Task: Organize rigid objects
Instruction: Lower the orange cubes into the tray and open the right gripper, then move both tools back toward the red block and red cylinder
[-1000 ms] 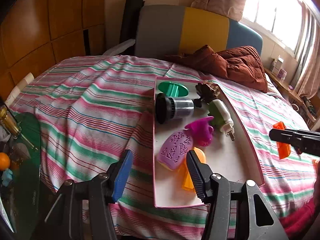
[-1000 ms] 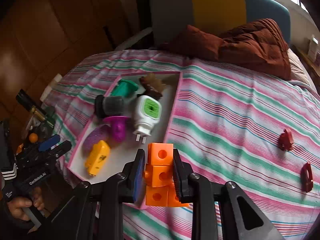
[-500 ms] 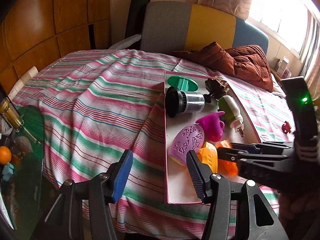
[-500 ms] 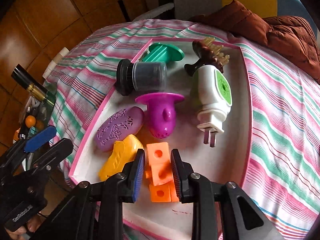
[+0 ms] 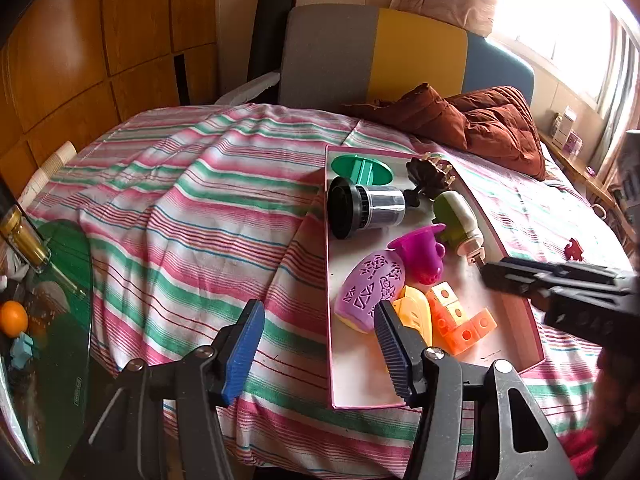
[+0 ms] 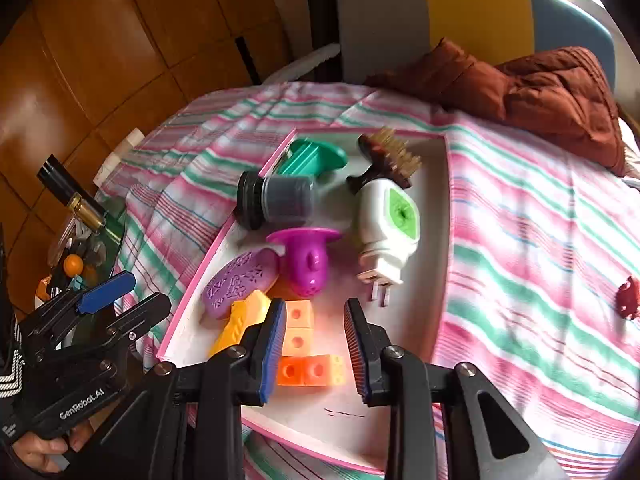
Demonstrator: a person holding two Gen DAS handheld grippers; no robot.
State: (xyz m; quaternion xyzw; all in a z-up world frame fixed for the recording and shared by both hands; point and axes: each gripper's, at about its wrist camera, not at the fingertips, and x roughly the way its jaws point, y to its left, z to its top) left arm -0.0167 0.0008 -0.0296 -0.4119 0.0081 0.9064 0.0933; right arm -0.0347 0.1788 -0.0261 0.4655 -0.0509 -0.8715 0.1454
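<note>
Orange blocks released in tray.
Your right gripper [image 6: 316, 344] is opening, pads off the orange blocks [image 6: 308, 354] lying near the pink tray's [image 6: 436, 240] front edge; your left gripper [image 5: 316, 344] hangs half-open, empty.

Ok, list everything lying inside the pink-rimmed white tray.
In the pink-rimmed white tray: green spool, black-capped jar, brown brush, white plug, magenta cup, purple oval, yellow piece, orange blocks. Underneath them stays hidden.

Orange blocks [image 6: 306, 350], pink-rimmed white tray [image 6: 424, 320], pink-green striped bedspread [image 6: 540, 248]
</note>
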